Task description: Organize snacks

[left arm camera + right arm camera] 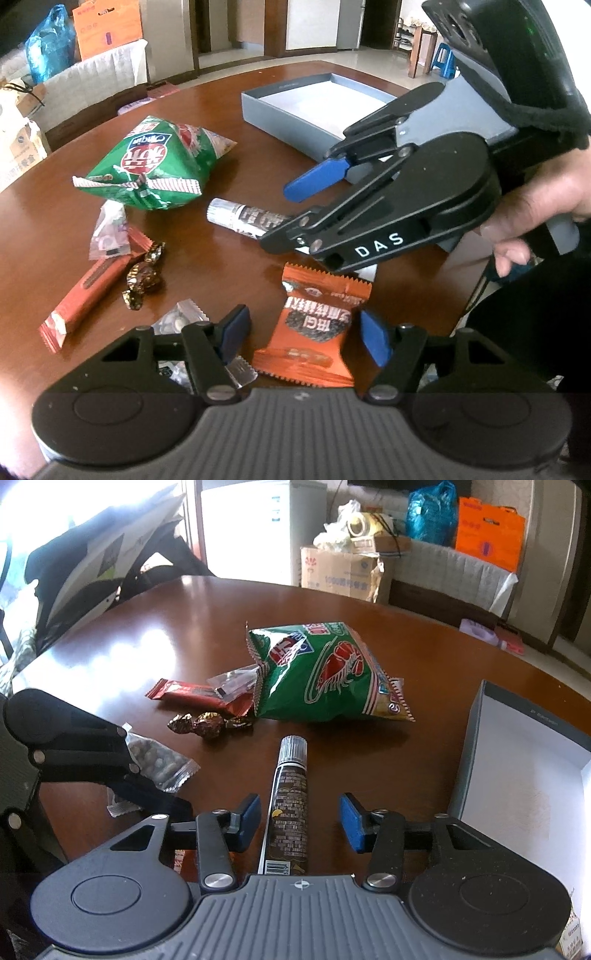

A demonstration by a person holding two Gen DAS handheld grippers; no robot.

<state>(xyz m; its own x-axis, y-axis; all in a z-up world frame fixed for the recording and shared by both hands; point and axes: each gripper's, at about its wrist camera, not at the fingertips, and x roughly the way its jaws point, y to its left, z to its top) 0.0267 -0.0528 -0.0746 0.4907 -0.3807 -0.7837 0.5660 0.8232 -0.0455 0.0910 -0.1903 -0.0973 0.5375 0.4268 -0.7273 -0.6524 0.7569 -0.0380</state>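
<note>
Right gripper is angled down over the long stick pack, which lies lengthwise between the pads. Jaws partly open; the left pad looks right beside the wrapper, the right pad stands clear with a gap. No squeeze yet, so nothing held. My read: it's lined up along the pack's long axis so the pads close across the narrow width.

Left gripper hovers over the orange snack packet, jaws wide, pads flanking the packet's sides, not gripping. Probably staged for the next pick.

The grey box sits open and looks empty, near the right gripper's side of the wooden table, likely the drop target, short carry.

Everything else is loose on the table: green shrimp-chip bag, red bar wrapper, foil-wrapped candies, clear packet of small round pieces near the left gripper.

Judgement: sorting barely begun. Slick wrapper could slip on closing.
</note>
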